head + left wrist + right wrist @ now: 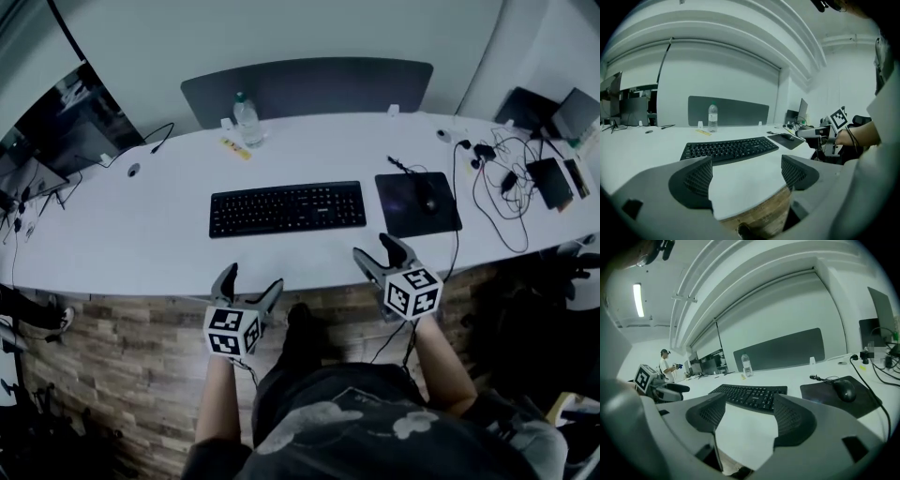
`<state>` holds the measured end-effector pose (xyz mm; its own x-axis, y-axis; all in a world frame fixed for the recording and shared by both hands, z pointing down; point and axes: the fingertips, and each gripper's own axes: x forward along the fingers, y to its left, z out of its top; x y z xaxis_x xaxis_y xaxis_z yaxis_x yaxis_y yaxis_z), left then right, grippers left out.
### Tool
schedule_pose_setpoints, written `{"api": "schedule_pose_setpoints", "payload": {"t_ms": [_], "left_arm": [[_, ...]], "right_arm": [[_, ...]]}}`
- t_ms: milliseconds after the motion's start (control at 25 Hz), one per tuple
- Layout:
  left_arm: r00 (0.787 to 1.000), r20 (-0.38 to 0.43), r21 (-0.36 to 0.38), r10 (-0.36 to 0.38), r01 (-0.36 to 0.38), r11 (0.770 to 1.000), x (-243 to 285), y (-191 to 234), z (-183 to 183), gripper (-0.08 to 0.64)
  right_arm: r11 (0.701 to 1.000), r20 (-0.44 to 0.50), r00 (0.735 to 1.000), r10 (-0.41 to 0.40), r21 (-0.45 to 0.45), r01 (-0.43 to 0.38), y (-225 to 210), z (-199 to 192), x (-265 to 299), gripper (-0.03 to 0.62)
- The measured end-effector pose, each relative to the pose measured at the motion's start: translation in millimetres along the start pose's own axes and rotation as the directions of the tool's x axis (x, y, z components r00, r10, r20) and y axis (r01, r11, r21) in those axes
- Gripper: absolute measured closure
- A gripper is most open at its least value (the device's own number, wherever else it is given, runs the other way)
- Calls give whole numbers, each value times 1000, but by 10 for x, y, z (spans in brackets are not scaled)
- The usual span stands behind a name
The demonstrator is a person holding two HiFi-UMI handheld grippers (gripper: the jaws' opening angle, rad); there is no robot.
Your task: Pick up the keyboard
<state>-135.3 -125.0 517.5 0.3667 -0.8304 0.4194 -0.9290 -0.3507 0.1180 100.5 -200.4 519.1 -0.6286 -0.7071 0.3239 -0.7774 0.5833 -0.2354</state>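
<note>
A: Head view, checking keyboard (287,208): lies flat mid-desk (141,225), long axis left to right, ahead of both grippers.
B: Jaws?
A: Left gripper (251,279) spread wide, gripping nothing. Right gripper (377,248) likewise wide and empty. Hovering at near desk edge, apart from keyboard.
B: Nearer one?
A: About even, one toward each end. Probably calls for reaching forward, one gripper per end.

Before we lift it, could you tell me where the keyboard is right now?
In the head view the keyboard lies centred on the desk, just left of the mouse pad.
</note>
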Motion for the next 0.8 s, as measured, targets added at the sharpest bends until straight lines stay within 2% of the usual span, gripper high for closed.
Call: {"api": "schedule_pose_setpoints", "payload": {"t_ms": [120,280,360,440,520,600,720,800], "left_arm": [[999,-53,50,3,0,999,260,319,41,106],[994,-104,142,-42,56,988,581,582,174,92],[989,-130,198,-73,98,975,728,666,217,89],[979,-185,271,-88,137,953,862,767,206,82],[962,-258,361,-92,184,914,987,857,153,73],[935,-336,444,-112,262,857,1098,891,90,63],[864,-471,487,-175,421,766,1210,879,-20,51],[819,-539,486,-194,491,723,1276,910,-77,43]], "right_arm": [[999,4,1000,-25,22,25,-88,138,323,233],[998,-2,999,-45,34,45,-182,297,658,207],[998,-13,998,-54,38,55,-227,333,772,204],[997,-27,998,-62,49,63,-259,360,868,204],[996,-36,997,-74,56,76,-305,388,945,204],[993,-39,995,-94,62,97,-383,419,1014,204],[989,-33,992,-121,80,123,-497,471,1125,204],[987,-33,991,-131,88,133,-532,506,1205,204]]}}
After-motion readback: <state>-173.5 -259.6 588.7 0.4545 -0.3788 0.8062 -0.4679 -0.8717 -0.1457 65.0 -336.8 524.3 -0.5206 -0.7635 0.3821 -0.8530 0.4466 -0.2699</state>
